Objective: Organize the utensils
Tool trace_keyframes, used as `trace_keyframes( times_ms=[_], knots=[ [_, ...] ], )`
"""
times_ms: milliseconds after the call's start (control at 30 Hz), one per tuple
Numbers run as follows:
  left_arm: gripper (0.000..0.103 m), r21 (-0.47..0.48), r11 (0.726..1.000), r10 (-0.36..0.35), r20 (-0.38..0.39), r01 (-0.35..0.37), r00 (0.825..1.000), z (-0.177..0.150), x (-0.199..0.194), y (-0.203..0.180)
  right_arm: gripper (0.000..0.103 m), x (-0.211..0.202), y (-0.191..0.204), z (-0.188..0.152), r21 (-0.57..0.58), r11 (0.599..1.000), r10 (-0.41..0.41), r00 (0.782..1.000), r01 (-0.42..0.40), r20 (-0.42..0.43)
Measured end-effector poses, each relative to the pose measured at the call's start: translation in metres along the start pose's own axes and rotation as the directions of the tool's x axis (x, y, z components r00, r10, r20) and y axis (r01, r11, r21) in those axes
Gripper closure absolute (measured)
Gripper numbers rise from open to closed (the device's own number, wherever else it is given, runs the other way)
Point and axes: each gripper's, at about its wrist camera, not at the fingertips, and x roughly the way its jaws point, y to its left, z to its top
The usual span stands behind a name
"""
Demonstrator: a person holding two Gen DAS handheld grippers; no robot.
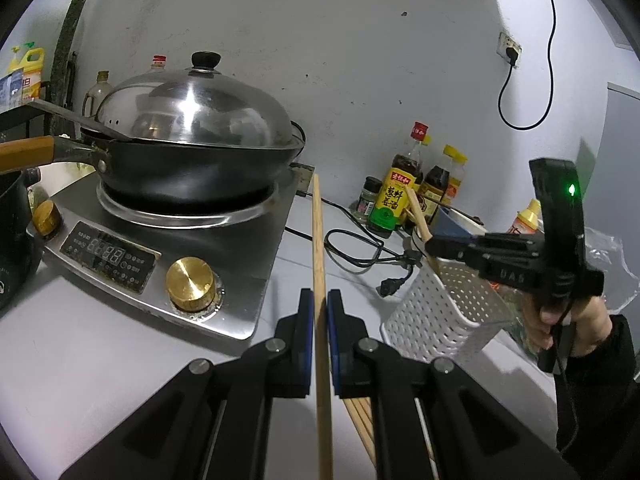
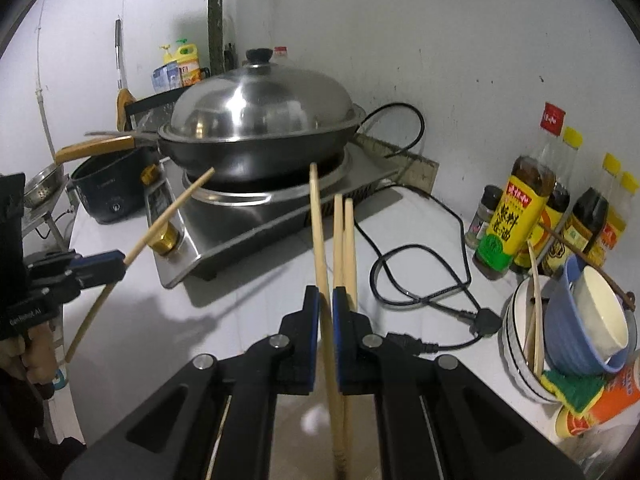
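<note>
A wooden chopstick (image 1: 319,248) stands mid-frame, clenched in the left tool (image 1: 319,312). The right tool (image 2: 326,308) pinches another chopstick (image 2: 320,232). The white perforated basket (image 1: 440,312), lower right on the worktop (image 1: 80,344), looks like their destination; next, lower them in.

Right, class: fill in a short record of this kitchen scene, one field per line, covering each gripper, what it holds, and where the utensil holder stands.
left hand-held gripper: shut on one chopstick
right hand-held gripper: shut on a chopstick, two more beside it
basket: white, perforated, on the counter right of the stove
wok: on the stove, lid on
</note>
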Motion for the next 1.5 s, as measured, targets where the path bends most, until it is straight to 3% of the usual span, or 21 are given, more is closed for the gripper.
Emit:
trace_keyframes(
  times_ms=[500, 600, 667, 767, 1167, 1367, 1500],
  knots=[
    [0.097, 0.005, 1.0, -0.02, -0.012, 0.021, 1.0, -0.004, -0.007, -0.038, 0.095, -0.038, -0.009, -0.034, 0.033, 0.999, -0.01, 1.0, 0.009, 0.019],
    [0.097, 0.005, 0.999, -0.033, -0.023, 0.033, 0.999, -0.004, -0.004, -0.05, 0.082, -0.049, -0.016, -0.044, 0.043, 0.999, -0.011, 0.999, 0.01, 0.033],
    [0.097, 0.005, 0.999, -0.039, -0.026, 0.04, 0.999, -0.003, -0.002, -0.057, 0.067, -0.057, -0.022, -0.05, 0.056, 0.998, -0.012, 0.999, 0.009, 0.046],
    [0.097, -0.003, 0.999, -0.05, -0.027, 0.05, 0.998, 0.0, 0.002, -0.067, 0.056, -0.066, -0.034, -0.058, 0.093, 0.996, -0.011, 0.998, 0.006, 0.054],
    [0.097, -0.068, 0.993, -0.095, -0.016, 0.094, 0.995, 0.031, 0.041, -0.103, 0.049, -0.097, -0.07, -0.075, 0.196, 0.979, 0.022, 0.989, -0.051, 0.148],
    [0.097, -0.151, 0.985, -0.079, 0.027, 0.082, 0.997, 0.047, 0.065, -0.114, 0.047, -0.101, -0.084, -0.082, 0.22, 0.974, 0.019, 0.988, -0.054, 0.156],
    [0.097, -0.246, 0.966, -0.077, 0.02, 0.08, 0.997, 0.055, 0.088, -0.115, 0.046, -0.104, -0.092, -0.086, 0.229, 0.971, 0.03, 0.985, -0.069, 0.171]
  ],
)
